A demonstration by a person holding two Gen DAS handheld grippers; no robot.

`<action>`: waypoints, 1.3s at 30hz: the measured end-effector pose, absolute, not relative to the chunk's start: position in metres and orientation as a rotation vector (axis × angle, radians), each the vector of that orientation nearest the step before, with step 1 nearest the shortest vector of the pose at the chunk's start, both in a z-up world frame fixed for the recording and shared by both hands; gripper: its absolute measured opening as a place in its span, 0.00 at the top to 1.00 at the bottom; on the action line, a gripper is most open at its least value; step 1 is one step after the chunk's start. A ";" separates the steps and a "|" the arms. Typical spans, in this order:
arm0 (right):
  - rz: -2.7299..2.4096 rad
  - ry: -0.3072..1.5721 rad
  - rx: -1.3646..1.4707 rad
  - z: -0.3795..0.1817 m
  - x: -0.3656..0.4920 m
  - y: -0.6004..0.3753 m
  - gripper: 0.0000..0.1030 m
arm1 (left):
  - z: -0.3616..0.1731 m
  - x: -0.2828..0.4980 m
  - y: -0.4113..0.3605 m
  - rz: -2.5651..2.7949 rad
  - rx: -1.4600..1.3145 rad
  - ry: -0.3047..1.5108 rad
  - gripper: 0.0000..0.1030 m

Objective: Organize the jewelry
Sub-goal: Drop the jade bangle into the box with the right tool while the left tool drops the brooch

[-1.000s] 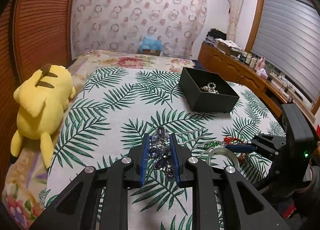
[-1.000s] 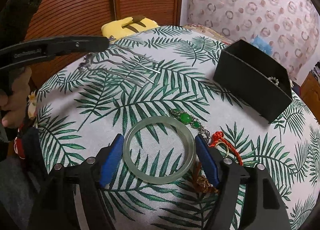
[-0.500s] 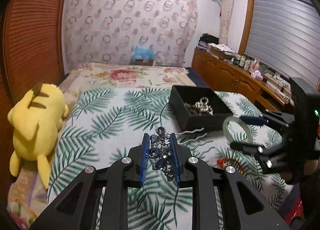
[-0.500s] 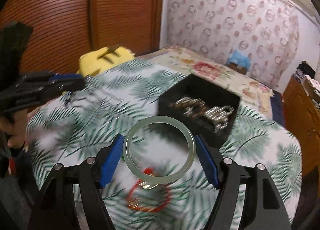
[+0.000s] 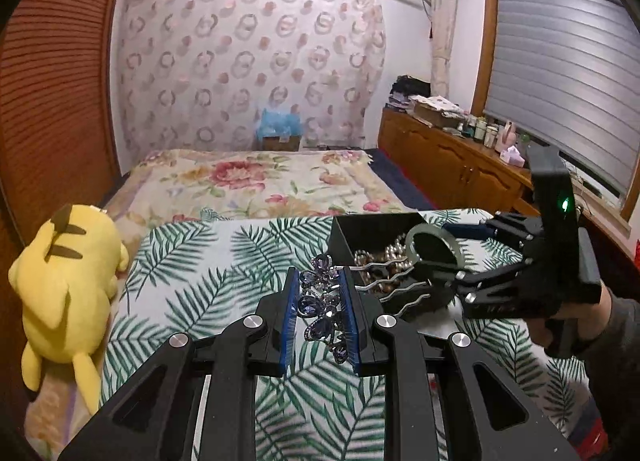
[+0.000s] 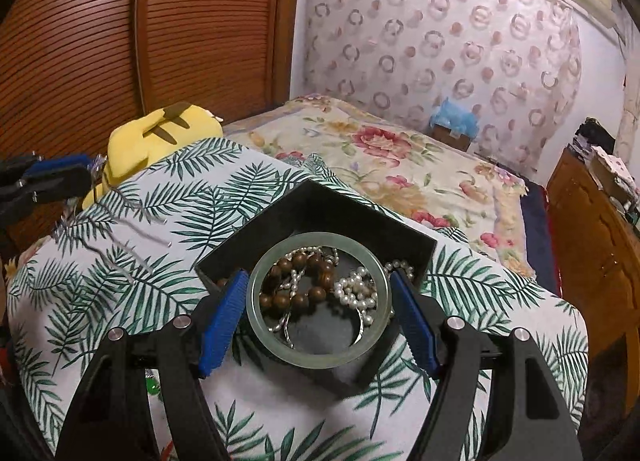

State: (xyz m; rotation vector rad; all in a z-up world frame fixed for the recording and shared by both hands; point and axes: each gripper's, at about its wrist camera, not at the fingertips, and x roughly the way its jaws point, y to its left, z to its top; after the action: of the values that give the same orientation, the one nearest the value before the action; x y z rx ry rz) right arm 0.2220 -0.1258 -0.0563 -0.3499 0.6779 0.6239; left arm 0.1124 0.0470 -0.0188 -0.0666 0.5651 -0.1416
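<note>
Holding a pale green jade bangle (image 6: 318,295) across its width, the right gripper (image 6: 318,301) has its blue-padded fingers (image 6: 224,317) spread wide and pressing the ring's outer edge at 9 and 3 o'clock. The bangle hangs directly above the open black square box (image 6: 256,239), its opening facing the lens; brown wooden beads (image 6: 304,285) and white pearls (image 6: 356,287) in the box show through it. In my judgement the coming move turns on this alignment: the box lies straight beneath the ring, so a release would drop it inside.

The left gripper (image 5: 318,313) is nearly closed, pinching the purple rhinestone head of a silver hair comb (image 5: 320,309). Its wavy prongs (image 5: 394,287) run toward 2 o'clock, reaching over the box's near wall. Whether the prongs touch that wall cannot be told from the left wrist view. The right hand is the nearer to delivery.

Both items are airborne above a bed covered in a palm-leaf print cloth (image 6: 132,273). A yellow plush toy (image 5: 66,285) lies at 9 o'clock.
</note>
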 end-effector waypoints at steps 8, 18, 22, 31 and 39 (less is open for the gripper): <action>0.621 0.682 -0.340 -0.067 0.223 -0.125 0.27 | -0.011 0.140 0.037 -0.135 -0.043 0.563 0.82; 0.584 0.644 -0.244 -0.052 0.202 -0.174 0.27 | -0.015 0.169 0.012 -0.163 -0.021 0.581 0.82; 0.563 0.649 -0.204 -0.053 0.196 -0.194 0.27 | -0.019 0.181 -0.004 -0.182 -0.015 0.593 0.82; 0.552 0.686 -0.154 -0.070 0.172 -0.216 0.27 | -0.038 0.203 -0.033 -0.202 0.023 0.639 0.82; 0.566 0.692 -0.144 -0.076 0.155 -0.218 0.27 | -0.040 0.201 -0.037 -0.205 0.039 0.645 0.65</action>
State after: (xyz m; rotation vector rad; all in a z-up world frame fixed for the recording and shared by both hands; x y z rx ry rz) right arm 0.1554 -0.2181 -0.0760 -0.1437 0.6916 0.5663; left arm 0.2015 -0.0372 -0.0402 0.0393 0.6446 -0.2047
